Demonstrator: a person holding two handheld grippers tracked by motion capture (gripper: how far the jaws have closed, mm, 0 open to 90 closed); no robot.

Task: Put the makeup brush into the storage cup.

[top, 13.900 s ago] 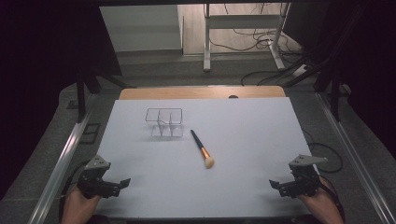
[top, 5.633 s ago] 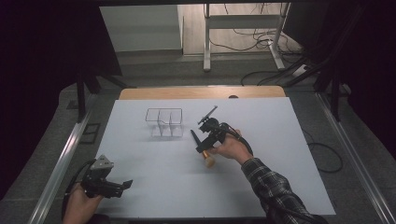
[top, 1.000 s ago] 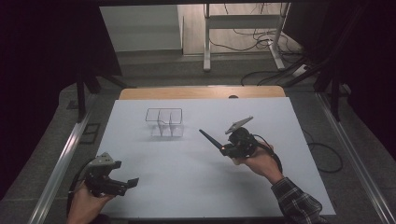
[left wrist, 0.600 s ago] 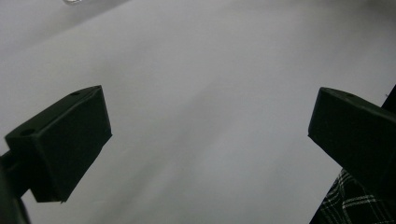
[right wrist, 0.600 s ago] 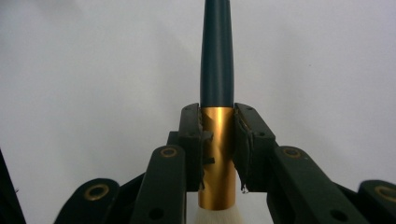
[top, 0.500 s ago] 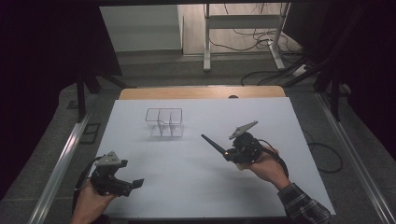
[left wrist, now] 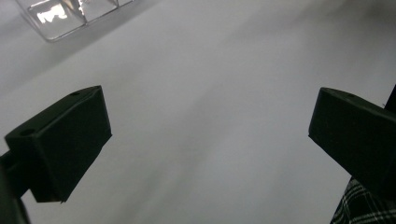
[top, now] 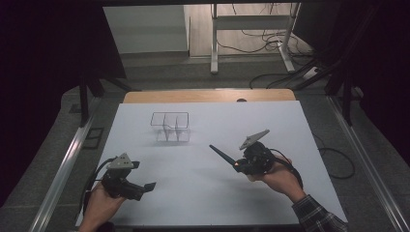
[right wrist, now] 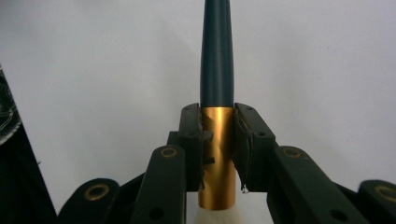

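Right gripper (right wrist: 217, 149) fingers (right wrist: 191, 140) clamp makeup brush (right wrist: 216, 70) at smooth gold ferrule; slip risk en route to clear organizer (top: 170, 126). Left gripper (left wrist: 205, 140) spread, empty.

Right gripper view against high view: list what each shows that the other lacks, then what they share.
Right gripper view alone: the gold ferrule of the makeup brush clamped between the right hand-held gripper jaws, with white bristles below.

High view alone: the left hand-held gripper, jaws open, the table's wooden far edge, the floor and cables beyond.

Shared: the brush's dark handle, the white table top, the clear organizer, a mere sliver at the gripper view's left edge.
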